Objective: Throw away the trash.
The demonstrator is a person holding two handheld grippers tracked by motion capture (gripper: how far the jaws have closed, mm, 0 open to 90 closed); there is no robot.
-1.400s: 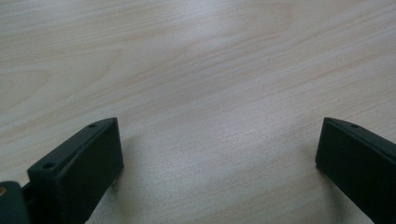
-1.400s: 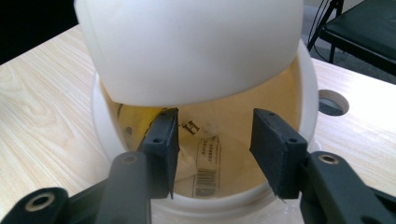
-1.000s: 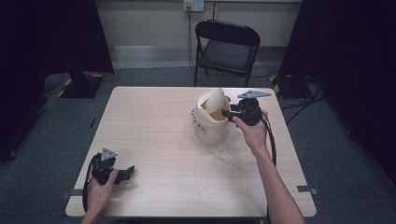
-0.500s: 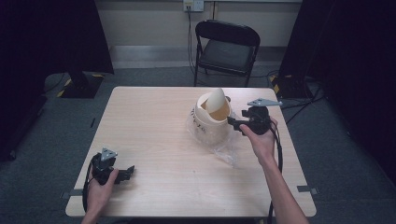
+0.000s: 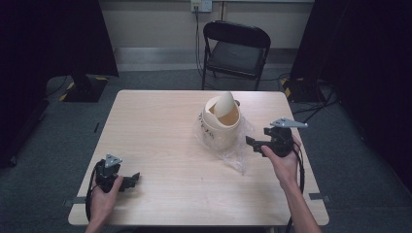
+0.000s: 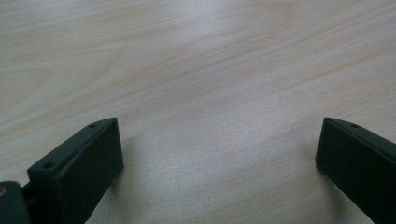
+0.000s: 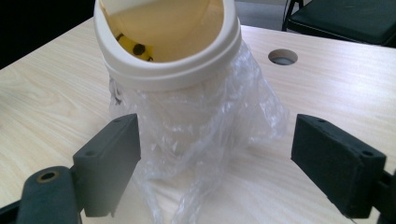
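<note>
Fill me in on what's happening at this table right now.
A person holds a gripper in each hand at a wooden table. The right gripper, open, points at a cream bin with a clear plastic liner spilling down its side; something yellow lies inside. It holds nothing. The left gripper, also open and empty, sits low over bare tabletop near the front edge.

Right gripper (image 5: 253, 142): we see it drawn back from the rim of the cream bin (image 5: 221, 121), toward the table's right edge.
Jaws: now spread wide, pointing at the bin's plastic liner (image 7: 205, 140).
</note>
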